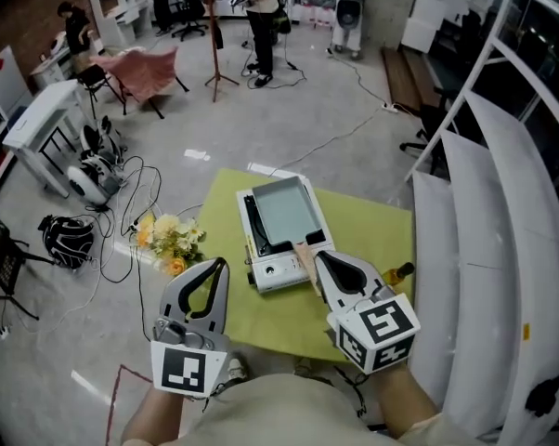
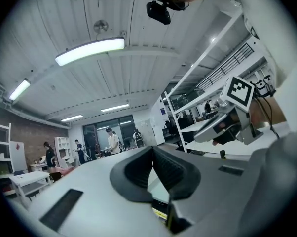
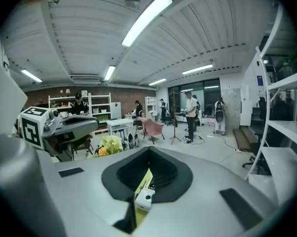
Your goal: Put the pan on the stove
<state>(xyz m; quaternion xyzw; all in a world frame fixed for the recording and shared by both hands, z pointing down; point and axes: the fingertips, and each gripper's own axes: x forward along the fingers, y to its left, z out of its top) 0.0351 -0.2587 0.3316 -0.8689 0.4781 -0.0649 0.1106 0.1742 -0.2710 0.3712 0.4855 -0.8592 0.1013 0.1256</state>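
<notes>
A white portable stove [image 1: 278,272] stands on the yellow-green table [image 1: 372,240]. A grey rectangular flat piece [image 1: 284,214] lies on its top, with a tan handle-like stick [image 1: 304,254] at its near right corner; I cannot tell whether it is the pan. My left gripper [image 1: 218,264] hangs over the table's near left edge, jaws shut and empty. My right gripper [image 1: 318,255] is shut and empty, its tip just above the stove's near right corner. In the right gripper view the stove's knob [image 3: 145,197] shows through the slit below the jaws.
Yellow flowers [image 1: 173,240] lie on the floor left of the table. A small bottle [image 1: 400,272] stands on the table's right side. White shelving [image 1: 502,249] runs close along the right. Cables and a helmet [image 1: 68,240] lie on the floor; people stand far back.
</notes>
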